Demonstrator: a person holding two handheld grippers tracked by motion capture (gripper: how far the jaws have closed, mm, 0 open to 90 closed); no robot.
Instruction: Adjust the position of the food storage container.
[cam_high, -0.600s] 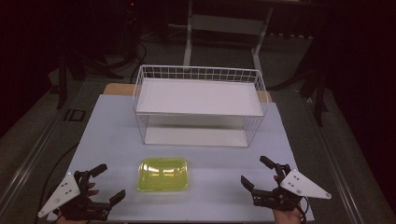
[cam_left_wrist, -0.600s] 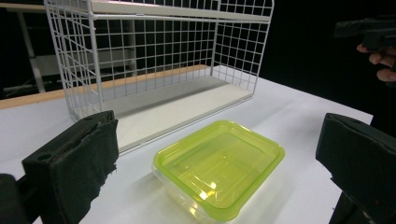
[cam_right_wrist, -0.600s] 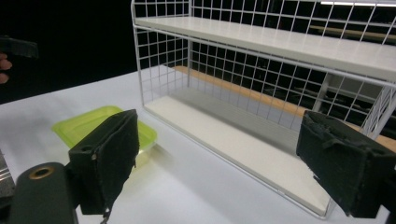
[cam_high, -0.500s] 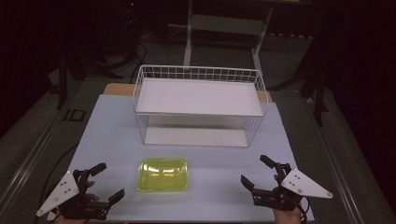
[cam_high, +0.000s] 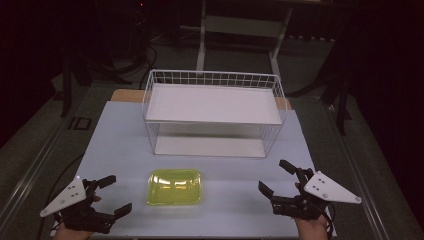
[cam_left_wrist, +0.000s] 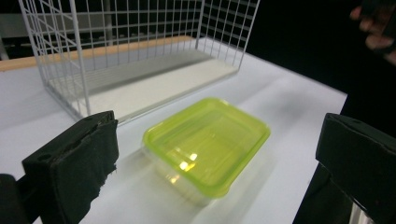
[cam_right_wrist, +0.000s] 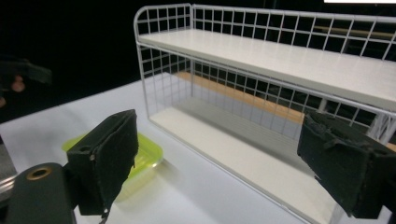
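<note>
The left gripper has its two black jaws spread wide with nothing between them, and it rests low at the near left of the table, just left of the shallow rectangular container with the translucent yellow-green plastic lid. In the left gripper view that container lies flat on the table, framed by the gap between the jaws but well clear of both. The right gripper is likewise wide apart and empty, held to the right of the container and farther from it than the left one is. In the right gripper view the left-hand jaw covers part of the container, so only its corner and edge show.

Behind the container, apart from it, stands a white wire-grid rack with two flat white shelves; both shelves are bare. The container's clear base is hard to make out under the lid's glare, and I cannot tell whether anything is inside. The hands holding the grippers are cut off by the bottom edge of the high view.

The container sits on a pale blue-white tabletop, with a strip of light wood showing past its far edge beside the rack. The room beyond the rack is dark; dim stand legs and cables on a grey floor are barely legible
</note>
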